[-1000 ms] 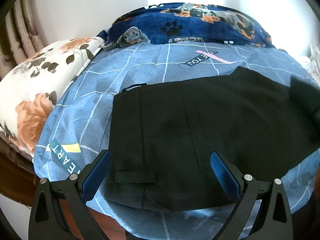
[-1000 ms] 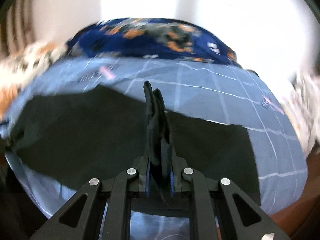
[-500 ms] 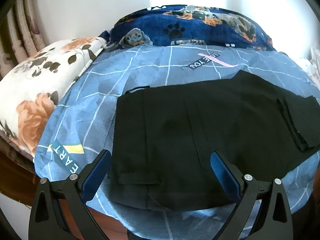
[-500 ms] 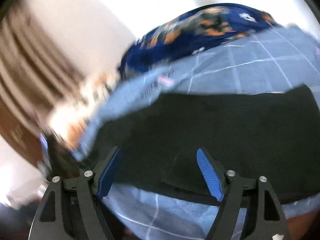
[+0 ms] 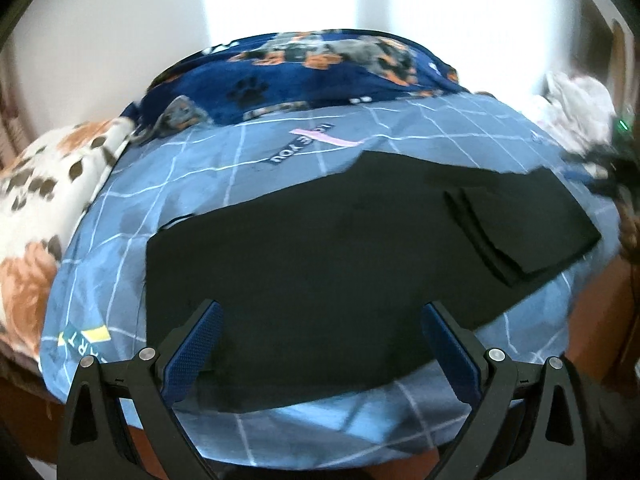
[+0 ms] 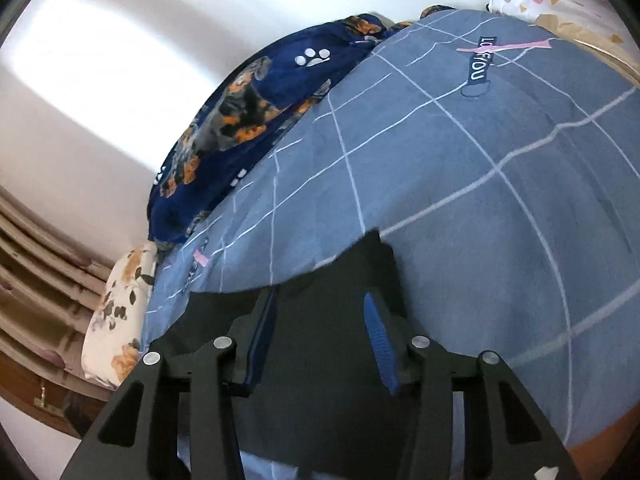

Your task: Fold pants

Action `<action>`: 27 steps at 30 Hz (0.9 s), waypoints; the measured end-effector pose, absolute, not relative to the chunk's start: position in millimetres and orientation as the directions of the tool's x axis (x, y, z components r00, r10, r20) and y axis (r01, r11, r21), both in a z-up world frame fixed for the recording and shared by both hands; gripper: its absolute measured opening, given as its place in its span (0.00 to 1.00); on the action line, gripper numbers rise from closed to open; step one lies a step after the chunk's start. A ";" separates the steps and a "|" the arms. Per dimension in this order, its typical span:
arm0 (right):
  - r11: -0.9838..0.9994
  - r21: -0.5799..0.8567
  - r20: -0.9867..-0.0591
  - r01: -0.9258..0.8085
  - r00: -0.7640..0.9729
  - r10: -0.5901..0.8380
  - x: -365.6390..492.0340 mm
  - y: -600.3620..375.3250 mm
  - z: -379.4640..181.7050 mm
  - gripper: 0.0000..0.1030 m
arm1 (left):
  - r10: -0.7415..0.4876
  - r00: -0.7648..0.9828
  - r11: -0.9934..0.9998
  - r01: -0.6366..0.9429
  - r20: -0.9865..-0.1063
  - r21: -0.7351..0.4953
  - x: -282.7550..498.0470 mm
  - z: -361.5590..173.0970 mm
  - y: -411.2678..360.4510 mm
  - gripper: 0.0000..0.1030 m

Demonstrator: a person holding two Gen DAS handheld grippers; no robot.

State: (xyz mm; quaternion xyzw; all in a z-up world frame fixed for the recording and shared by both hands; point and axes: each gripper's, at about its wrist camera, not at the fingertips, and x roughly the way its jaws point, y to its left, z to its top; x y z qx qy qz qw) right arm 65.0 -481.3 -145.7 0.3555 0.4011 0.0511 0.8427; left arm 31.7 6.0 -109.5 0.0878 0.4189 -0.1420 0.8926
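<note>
Black pants (image 5: 320, 248) lie flat on the blue checked bedspread (image 5: 192, 200). Their leg ends (image 5: 528, 224) are folded back over the right part, with the waist at the left. My left gripper (image 5: 320, 308) hangs open just above the near waist end, nothing between its blue pads. In the right wrist view, my right gripper (image 6: 320, 298) sits low over the pants' folded end (image 6: 368, 256). Its jaws are closing, still apart, with black cloth lying under and between the fingers. No pad visibly presses on the cloth.
A dark blue paw-print blanket (image 5: 320, 72) is bunched along the wall behind the pants. A floral pillow (image 5: 44, 208) lies at the left and pale bedding (image 5: 576, 108) at the right. The wooden bed edge (image 5: 592, 320) shows past the bedspread.
The right gripper let go of the leg ends it pinched; they now lie folded over the pants. It swung and rolled to the folded end. The left gripper rose slightly.
</note>
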 end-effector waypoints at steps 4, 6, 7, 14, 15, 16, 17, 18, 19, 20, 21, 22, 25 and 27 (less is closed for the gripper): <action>0.759 0.635 -0.645 0.144 0.639 0.419 95.9 -481.9 -151.3 0.42 | -0.173 0.607 0.930 0.360 -0.776 0.075 26.9 -109.9 -8.4 0.96; 0.789 0.601 -0.675 0.130 0.612 0.413 109.3 -480.4 -157.1 0.42 | -0.168 0.597 0.925 0.370 -0.785 0.083 27.5 -112.4 -13.0 0.96; 0.806 0.577 -0.698 0.131 0.591 0.404 114.1 -478.6 -160.6 0.42 | -0.167 0.593 0.924 0.373 -0.787 0.085 28.1 -113.9 -13.4 0.96; 0.825 0.529 -0.767 0.199 0.528 0.365 115.7 -497.4 -184.6 0.00 | -0.168 0.561 0.924 0.376 -0.811 0.068 33.7 -124.0 -19.3 0.96; 0.812 0.548 -0.757 0.201 0.532 0.379 113.4 -500.4 -186.3 0.00 | -0.171 0.557 0.924 0.378 -0.813 0.065 34.6 -125.1 -20.3 0.96; 0.803 0.561 -0.749 0.202 0.537 0.388 113.2 -503.3 -186.7 0.01 | -0.170 0.556 0.923 0.379 -0.813 0.066 34.8 -125.6 -21.1 0.96; 0.784 0.585 -0.732 0.206 0.550 0.401 110.3 -506.2 -186.4 0.08 | -0.169 0.559 0.922 0.380 -0.812 0.070 34.8 -125.6 -21.5 0.96; 0.743 0.637 -0.688 0.205 0.586 0.428 103.2 -510.4 -183.9 0.15 | -0.168 0.565 0.922 0.380 -0.808 0.074 34.2 -124.9 -21.5 0.96; 0.709 0.677 -0.647 0.199 0.620 0.444 96.3 -513.0 -180.7 0.18 | -0.170 0.573 0.922 0.380 -0.802 0.076 33.6 -123.4 -21.0 0.96; 0.670 0.720 -0.594 0.180 0.659 0.461 85.8 -515.3 -175.9 0.22 | -0.174 0.579 0.923 0.379 -0.797 0.073 33.5 -122.0 -20.0 0.96; 0.640 0.752 -0.549 0.156 0.686 0.478 73.5 -516.3 -171.4 0.23 | -0.179 0.583 0.925 0.375 -0.793 0.067 33.6 -120.7 -18.6 0.96; 0.631 0.763 -0.527 0.137 0.697 0.487 64.3 -514.5 -168.6 0.23 | -0.184 0.585 0.927 0.370 -0.790 0.059 34.1 -120.0 -16.8 0.96; 0.617 0.786 -0.462 0.052 0.712 0.529 32.0 -501.6 -163.9 0.23 | -0.195 0.591 0.939 0.342 -0.783 0.025 38.6 -119.3 -9.6 0.96; 0.628 0.778 -0.457 0.023 0.706 0.541 17.3 -491.5 -168.4 0.23 | -0.200 0.584 0.950 0.313 -0.787 -0.010 42.9 -120.8 -3.4 0.96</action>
